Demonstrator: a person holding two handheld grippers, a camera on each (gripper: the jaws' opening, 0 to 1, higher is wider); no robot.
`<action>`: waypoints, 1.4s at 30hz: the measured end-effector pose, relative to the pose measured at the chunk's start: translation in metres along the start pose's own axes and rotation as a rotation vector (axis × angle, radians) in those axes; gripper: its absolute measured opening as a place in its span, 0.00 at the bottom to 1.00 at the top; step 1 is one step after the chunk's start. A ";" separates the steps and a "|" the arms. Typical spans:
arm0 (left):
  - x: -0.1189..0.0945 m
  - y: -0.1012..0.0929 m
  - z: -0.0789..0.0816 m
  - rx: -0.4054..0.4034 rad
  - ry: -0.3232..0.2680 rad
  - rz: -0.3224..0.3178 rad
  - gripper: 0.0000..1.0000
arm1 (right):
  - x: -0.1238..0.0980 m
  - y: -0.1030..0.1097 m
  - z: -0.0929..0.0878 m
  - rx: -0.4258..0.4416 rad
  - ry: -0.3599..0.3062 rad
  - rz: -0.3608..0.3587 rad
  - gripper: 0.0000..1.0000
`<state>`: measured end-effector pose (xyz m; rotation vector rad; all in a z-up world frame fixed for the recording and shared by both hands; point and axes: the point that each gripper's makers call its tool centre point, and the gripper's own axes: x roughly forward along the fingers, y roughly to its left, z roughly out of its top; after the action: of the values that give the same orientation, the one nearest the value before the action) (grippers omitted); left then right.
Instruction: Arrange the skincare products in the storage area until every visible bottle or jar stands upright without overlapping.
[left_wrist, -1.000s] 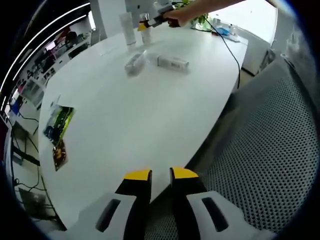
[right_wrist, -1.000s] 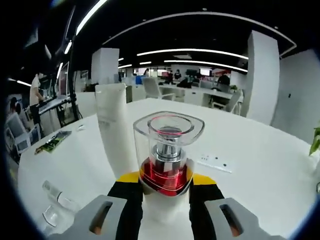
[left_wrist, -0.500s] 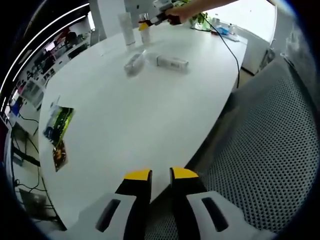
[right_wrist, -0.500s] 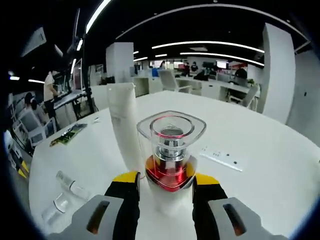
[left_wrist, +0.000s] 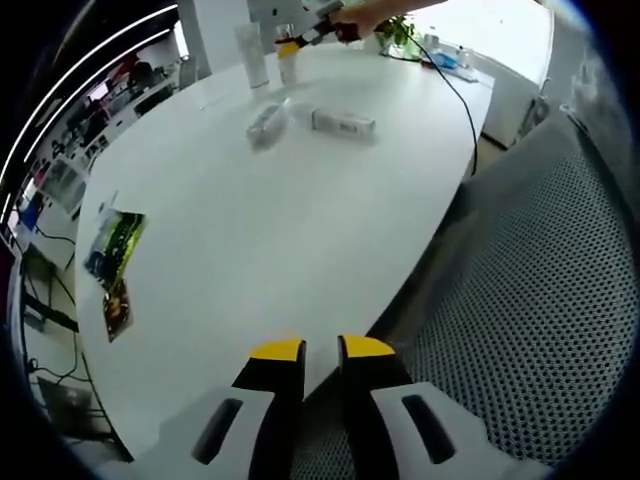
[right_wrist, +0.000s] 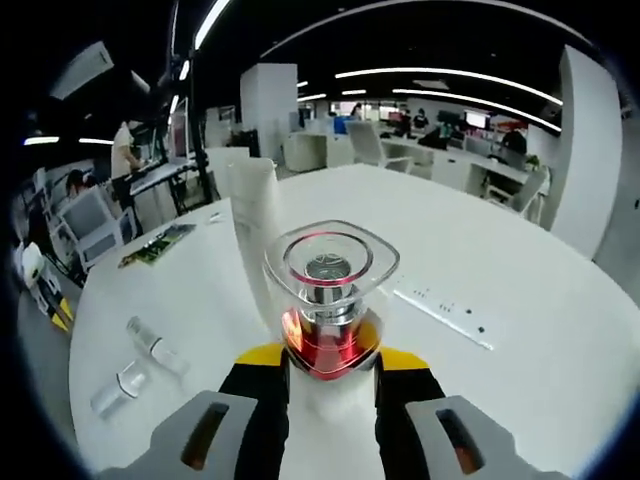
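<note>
My right gripper (right_wrist: 330, 365) is shut on a white bottle (right_wrist: 330, 305) with a clear square cap and a red-gold collar, held upright just over the white table (right_wrist: 520, 370). A tall white tube (right_wrist: 260, 215) stands upright right behind it, slightly left. Two clear bottles (right_wrist: 152, 345) (right_wrist: 115, 390) lie on their sides at the left. In the left gripper view, the right gripper (left_wrist: 310, 32) holds that bottle (left_wrist: 289, 62) beside the tube (left_wrist: 253, 55) at the far end; a clear bottle (left_wrist: 267, 122) and a white box (left_wrist: 343, 122) lie nearer. My left gripper (left_wrist: 321, 350) hovers at the near table edge, jaws close together, nothing between them.
Two leaflets (left_wrist: 113, 245) (left_wrist: 117, 305) lie near the table's left edge. A mesh chair (left_wrist: 530, 300) stands at the right. A black cable (left_wrist: 455, 90) runs along the far right side. A flat white strip with dots (right_wrist: 440, 315) lies right of the held bottle. People sit at distant desks.
The right gripper has carried the held bottle a little farther along the table, beside the white tube, and its view has tilted downward. The left gripper has stayed where it was.
</note>
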<state>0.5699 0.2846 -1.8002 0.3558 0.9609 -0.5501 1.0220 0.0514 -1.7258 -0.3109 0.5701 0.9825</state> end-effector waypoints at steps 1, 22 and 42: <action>0.000 0.000 0.000 -0.001 0.001 0.002 0.09 | 0.000 0.004 0.000 -0.006 0.001 0.003 0.28; 0.000 0.003 -0.001 -0.010 0.004 0.013 0.09 | 0.015 0.016 0.012 -0.059 0.017 0.063 0.28; 0.000 0.004 -0.002 -0.013 0.009 0.017 0.09 | 0.023 0.017 0.015 -0.059 0.012 0.079 0.29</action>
<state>0.5707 0.2889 -1.8013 0.3549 0.9687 -0.5267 1.0220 0.0833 -1.7270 -0.3490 0.5684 1.0755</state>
